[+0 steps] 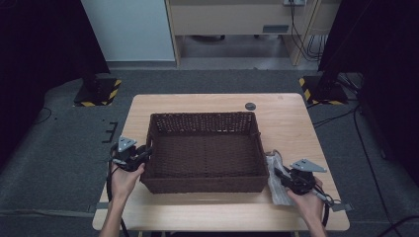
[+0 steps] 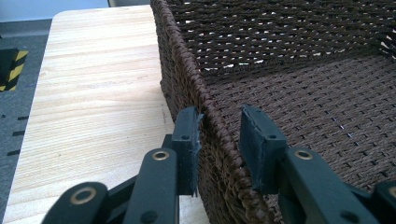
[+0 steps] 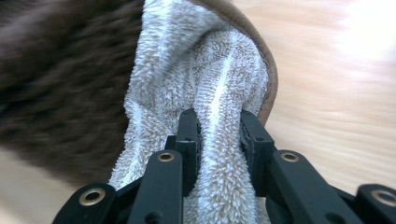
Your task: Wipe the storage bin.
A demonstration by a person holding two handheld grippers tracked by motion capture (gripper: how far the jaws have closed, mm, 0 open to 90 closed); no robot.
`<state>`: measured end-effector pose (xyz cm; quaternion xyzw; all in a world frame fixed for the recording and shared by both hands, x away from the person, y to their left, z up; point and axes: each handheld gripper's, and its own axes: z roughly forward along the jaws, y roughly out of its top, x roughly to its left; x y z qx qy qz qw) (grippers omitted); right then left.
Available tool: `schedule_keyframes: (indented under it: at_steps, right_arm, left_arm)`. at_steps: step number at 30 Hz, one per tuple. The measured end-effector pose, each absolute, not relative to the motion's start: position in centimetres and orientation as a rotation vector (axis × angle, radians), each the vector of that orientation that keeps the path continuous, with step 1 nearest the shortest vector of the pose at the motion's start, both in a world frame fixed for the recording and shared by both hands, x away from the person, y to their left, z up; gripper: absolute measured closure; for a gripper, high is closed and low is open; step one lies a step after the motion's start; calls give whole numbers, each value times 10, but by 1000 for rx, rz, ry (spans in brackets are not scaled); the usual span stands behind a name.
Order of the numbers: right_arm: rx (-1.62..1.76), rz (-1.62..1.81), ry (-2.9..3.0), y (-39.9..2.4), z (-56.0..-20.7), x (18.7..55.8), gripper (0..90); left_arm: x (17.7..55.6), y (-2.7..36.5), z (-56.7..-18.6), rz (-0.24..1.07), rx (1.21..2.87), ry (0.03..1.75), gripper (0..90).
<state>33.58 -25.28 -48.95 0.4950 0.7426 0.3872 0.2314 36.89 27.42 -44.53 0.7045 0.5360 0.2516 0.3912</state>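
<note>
A dark brown woven basket (image 1: pixel 202 116) sits mid-table with nothing in it. My left gripper (image 1: pixel 146 152) straddles the basket's left rim (image 2: pixel 205 100) near the front corner. In the left gripper view the outer pad (image 2: pixel 189 135) lies against the wall, the inner pad stands a little off the weave, and the left gripper (image 2: pixel 219 135) is open. My right gripper (image 1: pixel 276 170) is at the basket's right front corner, shut on a fluffy grey-beige towel (image 1: pixel 275 195) with a brown hem. A fold of the towel (image 3: pixel 201 70) is pinched in the right gripper (image 3: pixel 219 133), with the basket (image 3: pixel 56 70) blurred beside it.
The wooden table (image 1: pixel 286 113) carries a small dark round disc (image 1: pixel 250 106) at its back edge. Black-and-yellow striped stand bases (image 1: pixel 101 91) stand on the floor behind both back corners. Bare wood lies to the left and right of the basket.
</note>
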Motion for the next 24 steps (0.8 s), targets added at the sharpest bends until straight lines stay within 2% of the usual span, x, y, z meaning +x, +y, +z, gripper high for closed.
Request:
schedule_keyframes:
  at_steps: [8,14,21,24]
  right_arm:
    - [1448,937,1935,-292,-495,344,725]
    - [1444,893,1971,-294,-505,348,704]
    - [1428,841,2007,-294,-514,351,598]
    - [1432,829,2001,-294,-515,351,601]
  left_arm:
    - [369,275,-446,639,1784,1363,643]
    - [369,275,-446,652,1788,1362,626]
    - [369,278,-447,666,1775,1368,529]
    - [369,278,-446,672,1777,1361,514]
